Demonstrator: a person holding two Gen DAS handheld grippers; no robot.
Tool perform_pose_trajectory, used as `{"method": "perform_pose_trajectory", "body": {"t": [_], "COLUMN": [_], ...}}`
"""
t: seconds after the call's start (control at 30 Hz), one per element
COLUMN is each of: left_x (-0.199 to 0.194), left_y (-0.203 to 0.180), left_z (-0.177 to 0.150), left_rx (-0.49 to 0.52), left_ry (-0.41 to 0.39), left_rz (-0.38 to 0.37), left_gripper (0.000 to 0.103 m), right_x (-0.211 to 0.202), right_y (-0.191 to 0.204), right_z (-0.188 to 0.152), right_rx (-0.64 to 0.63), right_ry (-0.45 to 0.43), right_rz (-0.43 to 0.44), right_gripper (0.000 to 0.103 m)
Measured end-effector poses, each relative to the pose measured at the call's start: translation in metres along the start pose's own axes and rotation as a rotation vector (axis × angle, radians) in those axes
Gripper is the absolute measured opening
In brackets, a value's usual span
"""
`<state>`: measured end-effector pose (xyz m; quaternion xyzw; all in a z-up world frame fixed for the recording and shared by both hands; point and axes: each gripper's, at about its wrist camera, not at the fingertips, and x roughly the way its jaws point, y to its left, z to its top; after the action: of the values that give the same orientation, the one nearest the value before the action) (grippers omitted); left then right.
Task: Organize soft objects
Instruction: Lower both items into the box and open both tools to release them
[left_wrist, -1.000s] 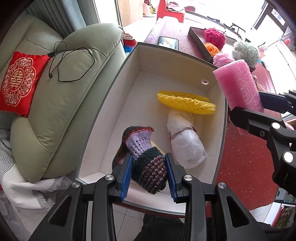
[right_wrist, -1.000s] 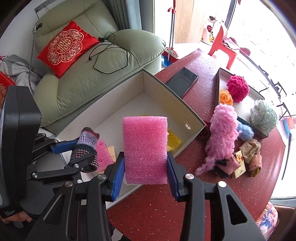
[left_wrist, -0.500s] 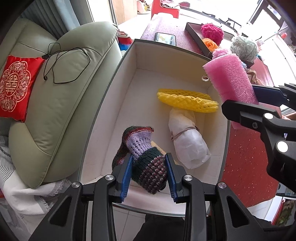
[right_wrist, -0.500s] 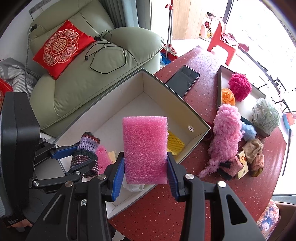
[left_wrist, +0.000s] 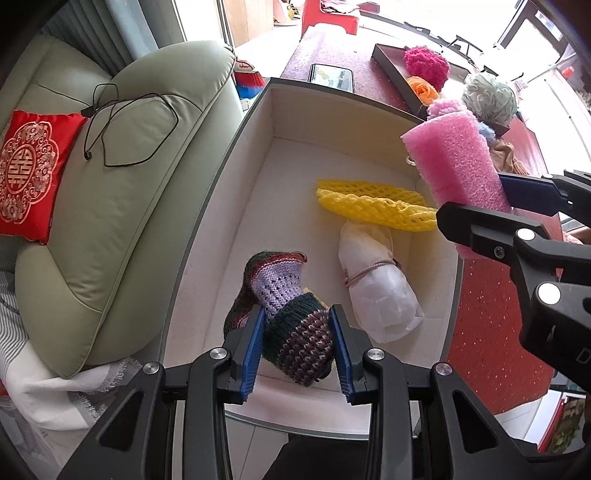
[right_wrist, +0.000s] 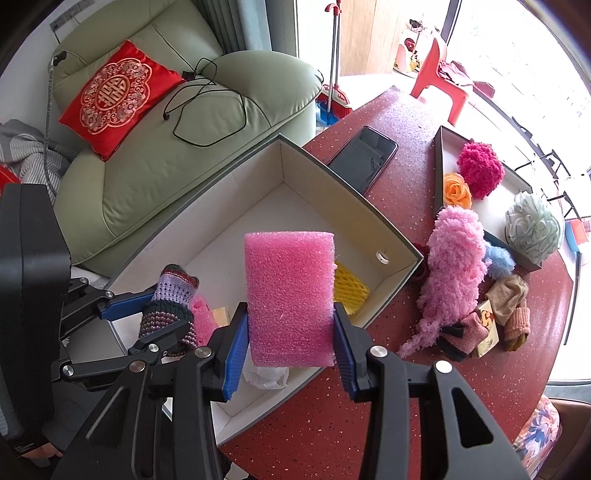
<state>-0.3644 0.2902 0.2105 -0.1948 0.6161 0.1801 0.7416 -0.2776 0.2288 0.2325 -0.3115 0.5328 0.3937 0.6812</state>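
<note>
My left gripper is shut on a striped knitted sock and holds it over the near end of the open white box. My right gripper is shut on a pink foam block, upright over the box's right wall. The block and the right gripper also show in the left wrist view. The sock shows in the right wrist view. A yellow foam net and a tied white bundle lie in the box.
On the red table right of the box lie a fluffy pink piece, socks, a phone and a dark tray with pompoms, a rose and a bath puff. A green sofa with a red cushion stands left.
Both grippers have shifted a little further over the box with their loads still held. The pink block has moved slightly left, over the box's right wall.
</note>
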Motion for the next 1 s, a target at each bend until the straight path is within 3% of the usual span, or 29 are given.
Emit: {"method": "perform_pose_trajectory", "body": {"t": [0.93,0.97,1.0], "left_x": [0.007,0.007,0.008], "left_y": [-0.003,-0.003,-0.003], "left_z": [0.014,0.014,0.014], "left_rx": [0.012,0.01,0.006], "left_ry": [0.014,0.017,0.021], "left_rz": [0.007,0.004,0.003], "left_gripper": [0.036,0.037,0.046], "right_x": [0.009,0.009,0.01], "right_y": [-0.004,-0.004,-0.004], "right_z": [0.011,0.012,0.012], "right_rx": [-0.016,-0.016,-0.015], "right_ry": [0.02,0.02,0.019], "right_rz": [-0.011,-0.013,-0.014], "right_gripper": [0.046,0.046,0.046]}}
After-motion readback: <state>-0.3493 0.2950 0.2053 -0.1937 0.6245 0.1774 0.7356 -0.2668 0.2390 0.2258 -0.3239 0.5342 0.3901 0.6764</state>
